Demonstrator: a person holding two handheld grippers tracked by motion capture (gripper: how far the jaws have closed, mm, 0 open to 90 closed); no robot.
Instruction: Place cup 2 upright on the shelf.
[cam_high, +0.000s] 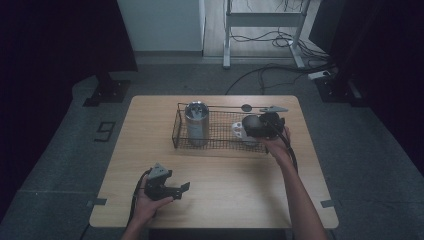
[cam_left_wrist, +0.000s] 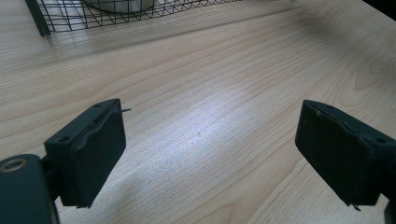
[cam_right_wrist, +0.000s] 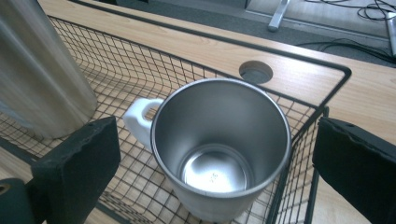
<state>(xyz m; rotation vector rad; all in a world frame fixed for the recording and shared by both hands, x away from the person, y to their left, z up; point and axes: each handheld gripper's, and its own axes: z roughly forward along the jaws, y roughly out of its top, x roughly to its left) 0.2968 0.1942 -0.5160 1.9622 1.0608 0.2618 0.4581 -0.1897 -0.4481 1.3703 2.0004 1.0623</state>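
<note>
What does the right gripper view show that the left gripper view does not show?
Right gripper view: an empty steel mug with a white handle, standing in the wire basket between open fingers, and a round hole in the table.
Left gripper view: open fingers over bare wooden table.
Both: the basket and a steel tumbler.

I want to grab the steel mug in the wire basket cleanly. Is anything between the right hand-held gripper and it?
Nothing visible. The right hand-held gripper hangs open over the mug, jaws either side. The basket wall and the tall steel tumbler stand close beside.
</note>
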